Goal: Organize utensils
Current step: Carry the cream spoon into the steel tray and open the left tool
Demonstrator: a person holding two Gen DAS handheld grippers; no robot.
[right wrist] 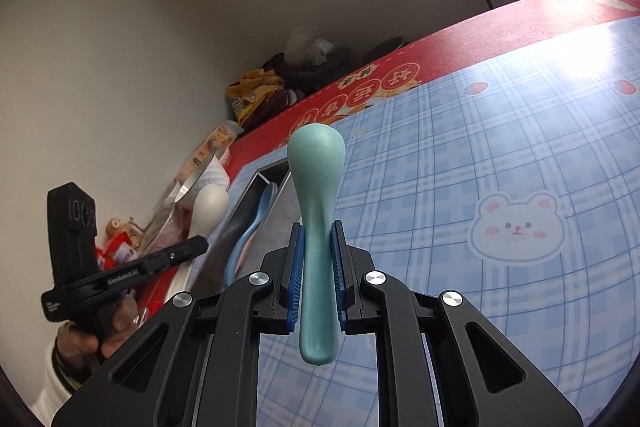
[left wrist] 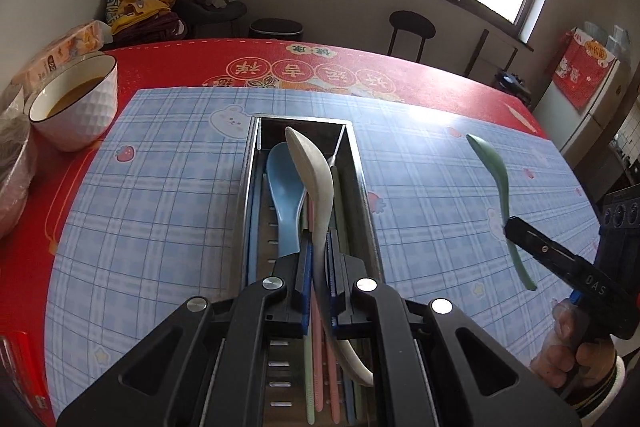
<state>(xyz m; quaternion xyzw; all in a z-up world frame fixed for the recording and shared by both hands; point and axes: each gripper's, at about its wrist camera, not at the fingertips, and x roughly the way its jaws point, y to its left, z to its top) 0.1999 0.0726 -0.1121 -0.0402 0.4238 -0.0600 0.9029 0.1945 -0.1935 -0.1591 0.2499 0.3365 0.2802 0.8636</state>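
Note:
A steel utensil box point(left wrist: 362, 183) lies lengthwise on the blue checked mat point(left wrist: 160, 211); it holds a blue spoon point(left wrist: 285, 199) and several pastel chopsticks point(left wrist: 316, 367). My left gripper point(left wrist: 319, 247) is shut on the handle of a white spoon point(left wrist: 314, 179), held above the box with its bowl pointing away. My right gripper point(right wrist: 317, 231) is shut on the handle of a green spoon point(right wrist: 317, 187), held in the air above the mat to the right of the box point(right wrist: 256, 195). In the left wrist view the green spoon point(left wrist: 496, 183) and right gripper point(left wrist: 510, 227) hang at the right.
A white bowl point(left wrist: 76, 107) with brown liquid stands at the mat's far left corner on the red tablecloth point(left wrist: 168, 63), beside a tissue pack point(left wrist: 64, 47) and plastic bags. A black stool point(left wrist: 412, 27) and clothes pile stand beyond the table. A person's hand point(left wrist: 560, 343) holds the right gripper.

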